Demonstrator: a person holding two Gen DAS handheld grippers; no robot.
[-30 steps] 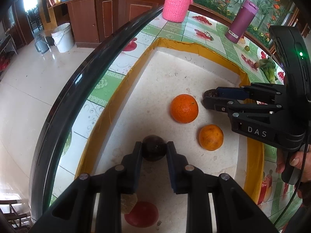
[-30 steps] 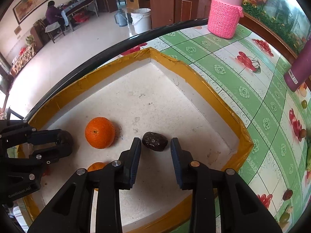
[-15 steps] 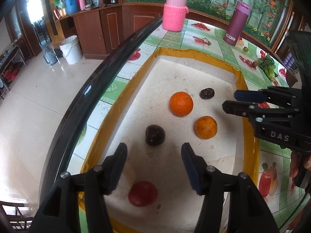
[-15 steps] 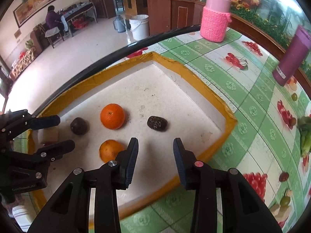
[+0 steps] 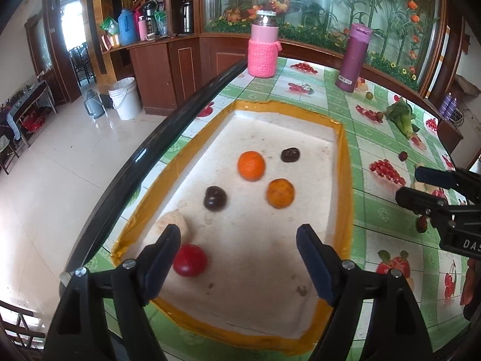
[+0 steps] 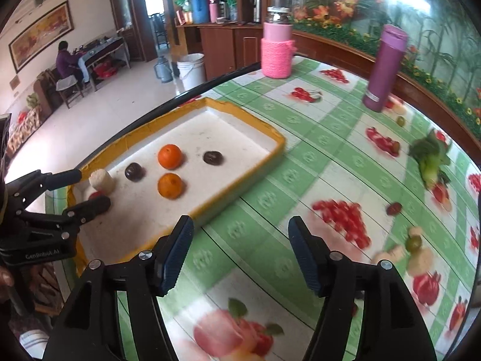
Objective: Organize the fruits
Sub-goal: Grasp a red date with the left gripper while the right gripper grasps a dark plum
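**Both grippers up off the tray, fruit left lying inside**

Over the white foam tray with its yellow-taped rim, the left wrist view looks down between the left gripper, whose black jaws with blue ribbed pads have just been opening and stand wide apart with nothing between them. On the tray's rough, speckled floor lie a bright round orange, a duller, flatter orange just beside it, a glossy dark round fruit, a wrinkled dark date toward the far wall, a shiny red round fruit partly behind the left pad, and a pale, rough cylindrical piece in the near left corner. All lie apart from one another, with bare floor along the right wall. Beyond stand a pink bottle in a knitted sleeve and a smooth purple flask. At the right edge the right gripper hangs over the green fruit-print tablecloth, clear of the tray.

From the right wrist view, the right gripper has also just been opening; its jaws are apart and empty over the tablecloth, just outside the tray's near rim. The left gripper sits at the tray's left end, near the pale piece. A leafy green vegetable and a small reddish fruit lie on open cloth to the right.
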